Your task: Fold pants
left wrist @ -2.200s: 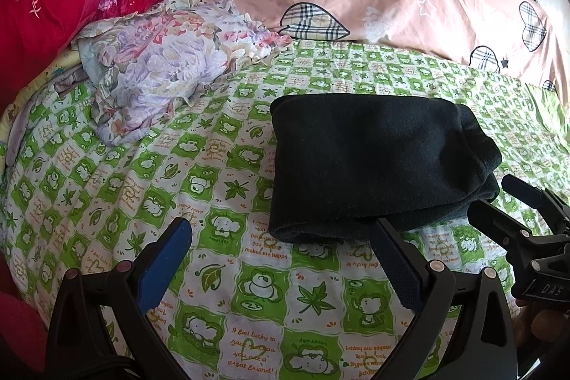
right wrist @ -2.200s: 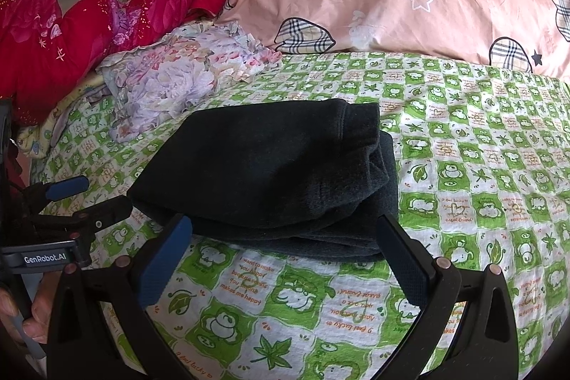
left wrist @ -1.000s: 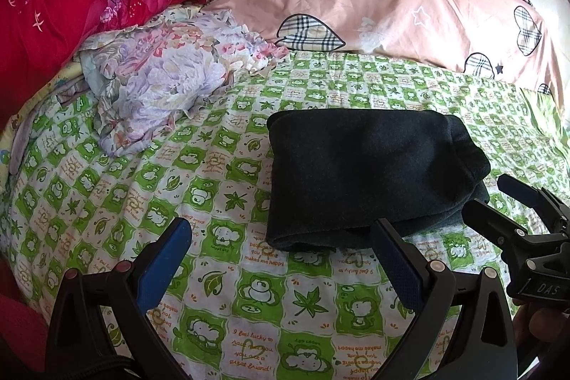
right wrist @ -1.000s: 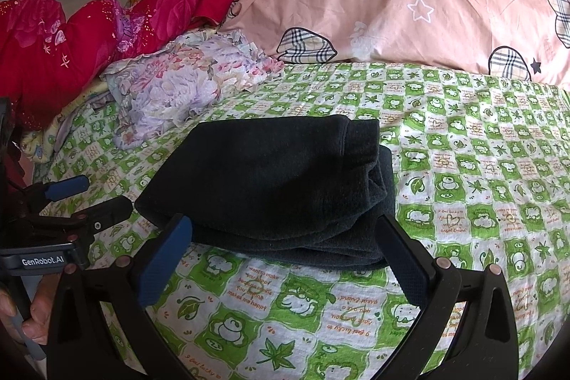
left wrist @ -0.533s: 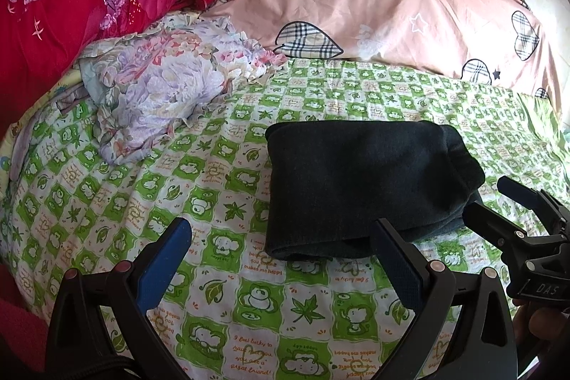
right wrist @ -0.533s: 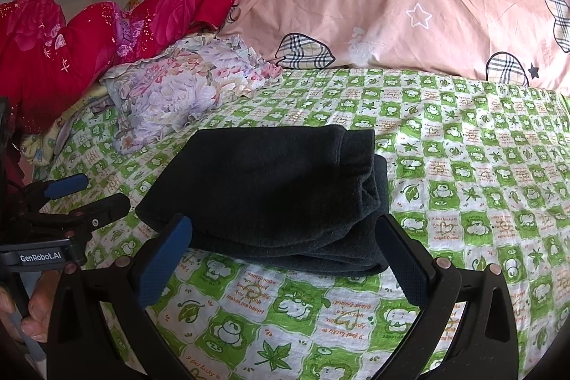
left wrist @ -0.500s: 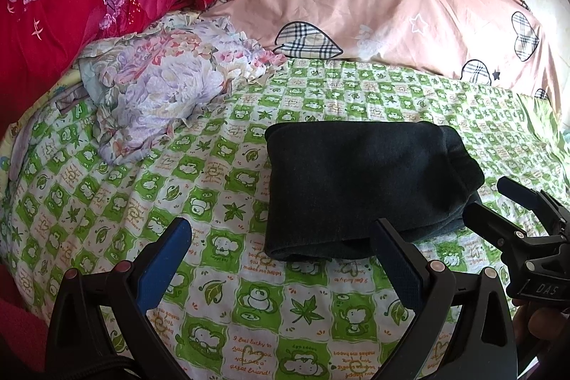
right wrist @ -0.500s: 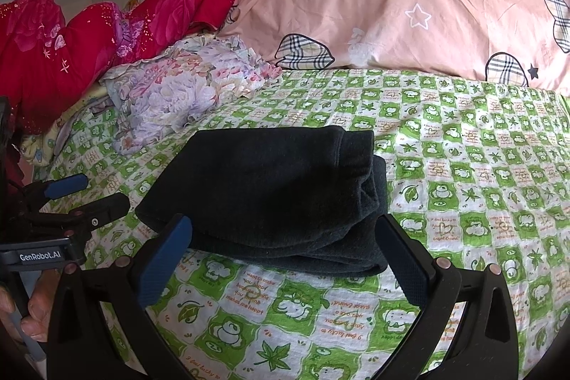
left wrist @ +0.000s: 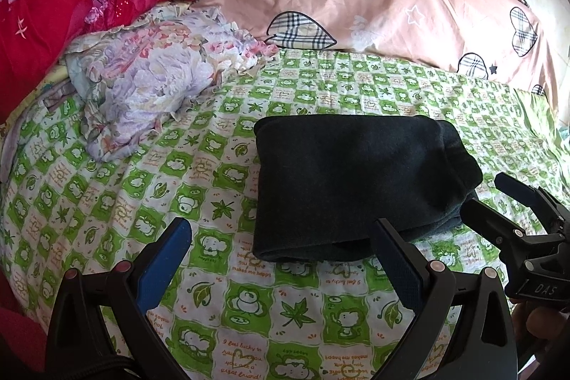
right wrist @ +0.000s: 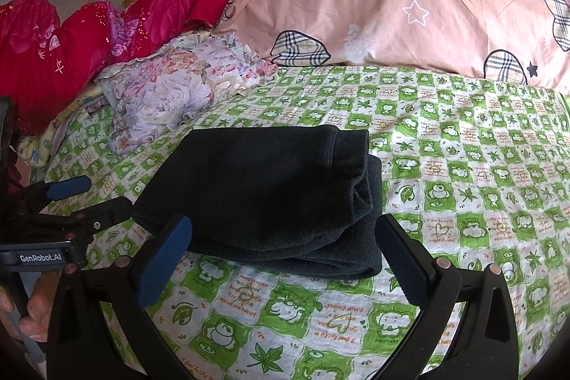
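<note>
The dark pants (left wrist: 356,180) are lying folded on the bed (left wrist: 199,173). Both grippers' jaws are hanging spread, holding nothing. A bump could be undoing the fold

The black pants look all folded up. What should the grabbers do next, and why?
Probably just back both away. The black pants already lie as a compact folded stack on the green bedsheet, and the left gripper and right gripper are open, holding nothing.

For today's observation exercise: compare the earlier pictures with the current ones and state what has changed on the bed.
Almost nothing. Both cameras drift slightly; the folded dark pants lie in the same bundle on the green sheet. The left gripper and right gripper stay open, holding nothing.
</note>
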### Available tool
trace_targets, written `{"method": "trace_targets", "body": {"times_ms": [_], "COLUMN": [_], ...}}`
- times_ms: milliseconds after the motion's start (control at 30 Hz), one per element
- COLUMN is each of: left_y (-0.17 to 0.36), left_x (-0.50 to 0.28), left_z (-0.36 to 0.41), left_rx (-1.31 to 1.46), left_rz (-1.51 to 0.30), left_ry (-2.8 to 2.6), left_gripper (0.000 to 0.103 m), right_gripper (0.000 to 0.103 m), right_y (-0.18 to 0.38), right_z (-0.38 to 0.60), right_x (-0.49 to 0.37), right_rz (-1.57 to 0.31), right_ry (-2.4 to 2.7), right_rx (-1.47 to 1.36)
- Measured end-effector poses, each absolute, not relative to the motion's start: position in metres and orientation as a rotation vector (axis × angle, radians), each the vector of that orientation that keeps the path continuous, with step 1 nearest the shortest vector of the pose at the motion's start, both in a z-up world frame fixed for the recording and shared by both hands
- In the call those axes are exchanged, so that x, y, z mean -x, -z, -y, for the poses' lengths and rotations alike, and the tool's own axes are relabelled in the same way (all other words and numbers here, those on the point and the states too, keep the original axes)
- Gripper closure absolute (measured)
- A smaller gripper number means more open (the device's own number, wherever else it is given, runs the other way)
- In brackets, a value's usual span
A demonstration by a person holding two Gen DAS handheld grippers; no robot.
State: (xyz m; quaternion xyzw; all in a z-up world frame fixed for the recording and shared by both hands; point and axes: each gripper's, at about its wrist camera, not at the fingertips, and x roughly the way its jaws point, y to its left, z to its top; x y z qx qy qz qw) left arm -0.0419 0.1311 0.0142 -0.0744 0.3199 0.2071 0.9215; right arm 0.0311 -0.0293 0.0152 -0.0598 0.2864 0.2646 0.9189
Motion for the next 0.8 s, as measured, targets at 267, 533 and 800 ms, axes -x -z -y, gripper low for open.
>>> {"method": "trace_targets", "body": {"times_ms": [267, 533, 800], "left_y": [-0.017, -0.018, -0.019], "left_x": [0.032, 0.024, 0.02], "left_z": [-0.134, -0.14, -0.139], "left_rx": [0.165, 0.179, 0.172], "left_rz": [-0.669, -0.682, -0.688], "left_ry": [-0.411, -0.424, -0.413], "left_gripper": [0.003, 0.005, 0.005], "right_gripper": [0.001, 0.0, 0.0], "right_y": [-0.018, -0.019, -0.019], "right_z": [0.029, 0.03, 0.03], "right_x": [-0.041, -0.051, -0.054], "right_rz": [-0.601, -0.624, -0.632], "right_ry": [-0.548, -0.544, -0.546], "right_rx": [0.134, 0.144, 0.149]}}
